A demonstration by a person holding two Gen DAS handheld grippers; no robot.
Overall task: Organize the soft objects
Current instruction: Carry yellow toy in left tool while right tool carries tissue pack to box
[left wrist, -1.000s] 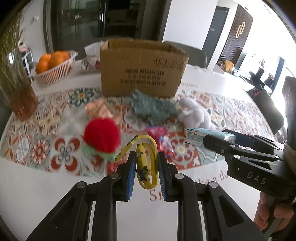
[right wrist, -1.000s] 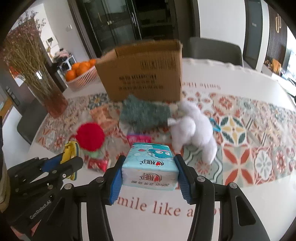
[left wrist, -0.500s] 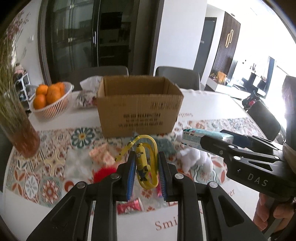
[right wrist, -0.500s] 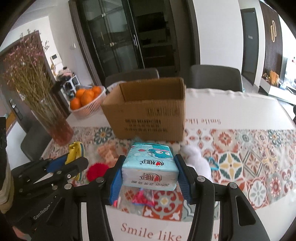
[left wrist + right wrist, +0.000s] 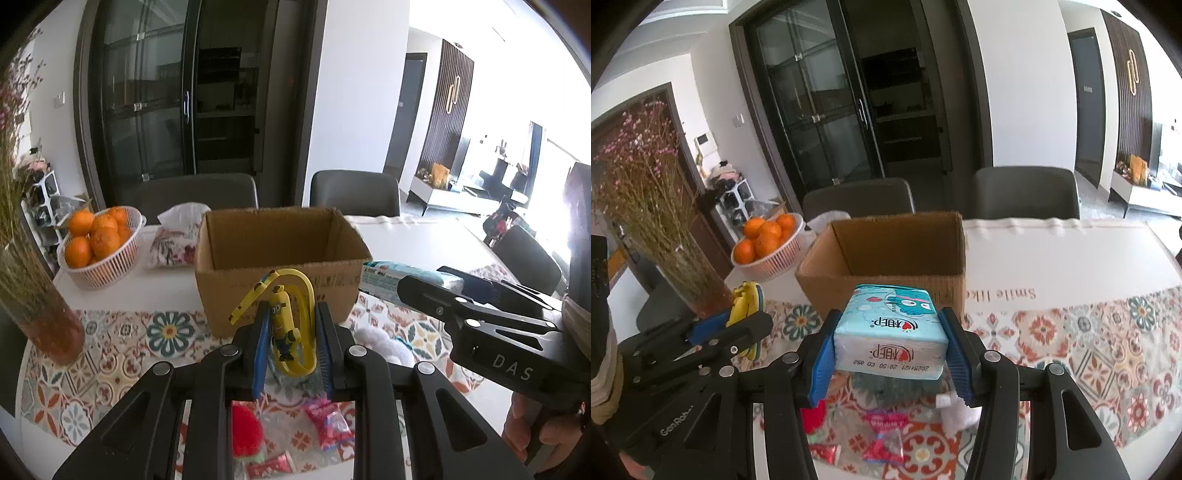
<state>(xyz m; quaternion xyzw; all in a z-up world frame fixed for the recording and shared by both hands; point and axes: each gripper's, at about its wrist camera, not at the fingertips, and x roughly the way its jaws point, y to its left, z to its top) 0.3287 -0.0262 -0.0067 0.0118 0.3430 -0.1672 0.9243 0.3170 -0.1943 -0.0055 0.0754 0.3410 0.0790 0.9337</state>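
Tissue pack (image 5: 889,328): clamped in right gripper (image 5: 888,354), before box (image 5: 886,258). Yellow toy (image 5: 286,328): pinched in left gripper (image 5: 291,349), before box. Red pompom (image 5: 246,432): below, nearer than box.

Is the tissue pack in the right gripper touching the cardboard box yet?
Cannot tell. In the right wrist view the tissue pack, clamped in the right gripper, overlaps the cardboard box front wall; the left wrist view shows its end beside the box corner, gap unclear.

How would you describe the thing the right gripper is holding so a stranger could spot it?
Start at the open cardboard box on the patterned table. Just in front of it, the right gripper clamps a light-blue tissue pack: cartoon print, red logo, unlike the yellow minion toy in the left gripper.
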